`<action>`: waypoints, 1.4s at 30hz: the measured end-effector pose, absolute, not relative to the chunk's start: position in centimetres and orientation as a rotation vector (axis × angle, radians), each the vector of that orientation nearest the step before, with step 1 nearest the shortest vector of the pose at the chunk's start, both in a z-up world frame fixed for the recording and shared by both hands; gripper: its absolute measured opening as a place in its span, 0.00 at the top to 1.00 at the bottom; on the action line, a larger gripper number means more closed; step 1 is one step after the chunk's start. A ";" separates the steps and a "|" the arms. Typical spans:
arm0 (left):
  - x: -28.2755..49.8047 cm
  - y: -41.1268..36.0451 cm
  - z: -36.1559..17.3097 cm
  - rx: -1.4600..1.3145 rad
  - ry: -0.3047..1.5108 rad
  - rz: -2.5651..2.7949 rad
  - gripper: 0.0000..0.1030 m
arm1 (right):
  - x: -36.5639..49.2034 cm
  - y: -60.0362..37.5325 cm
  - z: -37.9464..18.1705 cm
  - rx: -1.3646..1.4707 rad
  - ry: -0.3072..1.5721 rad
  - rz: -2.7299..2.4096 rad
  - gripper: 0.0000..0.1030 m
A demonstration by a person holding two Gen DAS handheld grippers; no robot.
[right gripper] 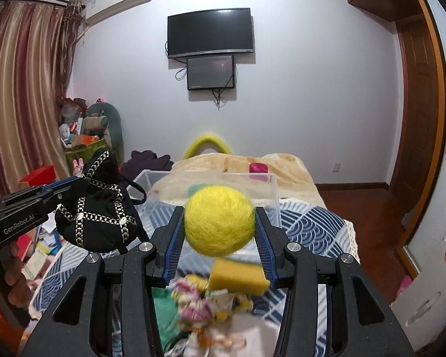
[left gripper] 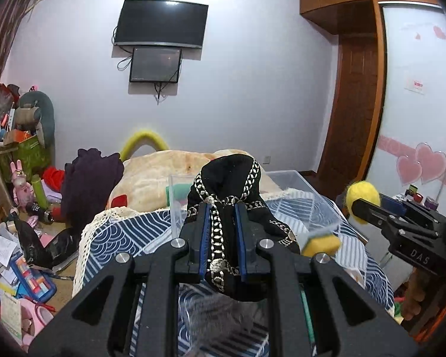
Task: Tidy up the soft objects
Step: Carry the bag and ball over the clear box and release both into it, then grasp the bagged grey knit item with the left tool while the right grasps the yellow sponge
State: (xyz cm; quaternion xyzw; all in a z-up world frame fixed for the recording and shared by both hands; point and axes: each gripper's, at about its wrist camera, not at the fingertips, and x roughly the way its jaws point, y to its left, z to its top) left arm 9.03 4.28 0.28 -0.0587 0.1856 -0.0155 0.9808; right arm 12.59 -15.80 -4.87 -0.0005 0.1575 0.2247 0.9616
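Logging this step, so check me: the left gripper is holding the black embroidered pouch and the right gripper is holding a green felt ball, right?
Not quite. The ball is yellow, not green: the right wrist view shows the right gripper shut on a yellow felt ball. The rest stands: the left gripper holds the black embroidered pouch.

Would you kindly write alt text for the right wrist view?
The right gripper holds a fuzzy yellow ball above a patterned bed, with a clear plastic bin beyond. At left, the left gripper holds a black pouch.
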 end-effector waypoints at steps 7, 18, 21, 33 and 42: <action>13.5 4.7 -0.1 -0.143 0.399 0.025 0.85 | 15.6 -14.2 -5.6 -0.026 0.370 0.426 0.59; 18.8 3.3 -3.5 -0.104 0.518 0.033 0.85 | 18.6 -12.5 -7.8 -0.103 0.506 0.414 0.59; 19.0 2.5 -4.5 -0.076 0.549 0.020 0.83 | 18.8 -12.5 -7.9 -0.106 0.510 0.423 0.58; 17.9 2.3 -3.3 -0.072 0.525 -0.013 0.66 | 18.4 -13.6 -6.2 -0.073 0.465 0.423 0.40; 14.9 2.4 -1.8 -0.069 0.463 -0.030 0.29 | 15.9 -15.4 -5.2 -0.058 0.405 0.413 0.31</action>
